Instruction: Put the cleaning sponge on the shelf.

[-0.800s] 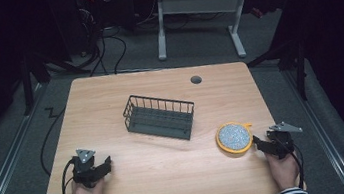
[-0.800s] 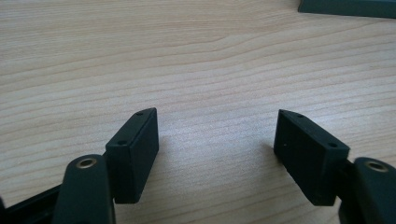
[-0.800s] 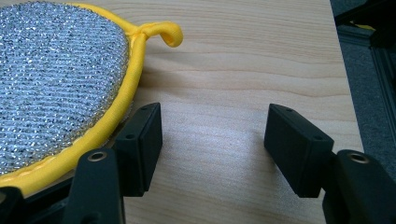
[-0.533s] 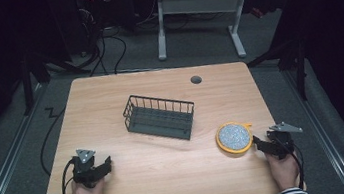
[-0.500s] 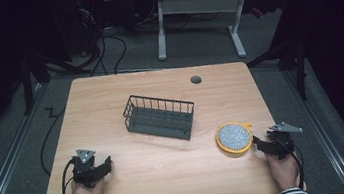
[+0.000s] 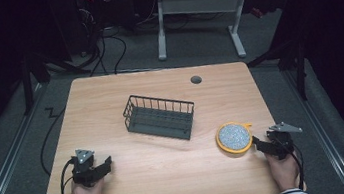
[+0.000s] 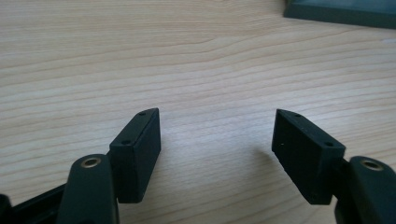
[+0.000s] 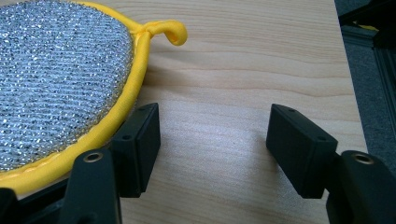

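A round silver scouring pad with a yellow rim [image 6: 234,137] lies on the wooden table [image 6: 170,178] at the right front. In the right gripper view the pad [image 8: 56,79] lies just left of my open right gripper [image 8: 212,147], whose left finger [image 8: 140,144] sits at the yellow rim. The right gripper [image 6: 262,144] rests on the table just right of the pad. A dark wire basket [image 6: 160,116] stands mid-table. My left gripper [image 6: 99,168] rests open at the left front, with bare wood between its jaws [image 7: 217,154].
A small dark grommet [image 6: 196,79] sits near the table's far edge. The basket's base [image 7: 338,11] shows at the top right of the left gripper view. The table's right edge [image 8: 350,70] runs close beside the right gripper. A desk frame [image 6: 196,8] and cables lie on the floor beyond.
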Demonstrator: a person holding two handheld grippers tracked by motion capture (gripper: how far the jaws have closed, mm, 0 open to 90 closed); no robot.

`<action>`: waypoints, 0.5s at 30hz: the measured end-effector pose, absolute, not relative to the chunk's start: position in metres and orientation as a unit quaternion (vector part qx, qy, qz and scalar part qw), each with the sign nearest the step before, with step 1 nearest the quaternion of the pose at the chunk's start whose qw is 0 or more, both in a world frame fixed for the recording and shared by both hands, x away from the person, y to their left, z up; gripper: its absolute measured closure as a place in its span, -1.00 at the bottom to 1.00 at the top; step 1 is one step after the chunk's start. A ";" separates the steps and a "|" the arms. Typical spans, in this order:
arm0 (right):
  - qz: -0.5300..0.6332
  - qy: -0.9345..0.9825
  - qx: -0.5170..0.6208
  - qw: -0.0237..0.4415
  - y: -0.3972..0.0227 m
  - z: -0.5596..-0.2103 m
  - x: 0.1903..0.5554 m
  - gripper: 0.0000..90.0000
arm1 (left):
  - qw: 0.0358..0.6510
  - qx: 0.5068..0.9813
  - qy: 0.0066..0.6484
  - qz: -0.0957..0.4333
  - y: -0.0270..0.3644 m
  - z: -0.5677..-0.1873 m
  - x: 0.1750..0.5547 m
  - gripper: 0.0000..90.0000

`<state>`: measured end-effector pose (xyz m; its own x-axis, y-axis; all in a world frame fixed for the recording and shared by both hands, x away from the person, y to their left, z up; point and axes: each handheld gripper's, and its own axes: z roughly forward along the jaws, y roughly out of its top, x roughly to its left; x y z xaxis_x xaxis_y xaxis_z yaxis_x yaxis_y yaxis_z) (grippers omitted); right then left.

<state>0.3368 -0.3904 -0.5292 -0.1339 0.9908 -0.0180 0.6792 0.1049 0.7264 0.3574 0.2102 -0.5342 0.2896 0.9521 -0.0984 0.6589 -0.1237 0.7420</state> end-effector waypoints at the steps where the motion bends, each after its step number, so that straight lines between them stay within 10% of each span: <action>1: 0.292 0.694 0.601 0.266 -0.390 -0.529 0.337 -0.22 | 0.359 0.720 0.558 0.203 0.209 -0.534 0.358 -0.25; 15: 0.294 0.697 0.598 0.265 -0.390 -0.529 0.337 -0.24 | 0.398 0.740 0.511 0.180 0.186 -0.487 0.368 -0.08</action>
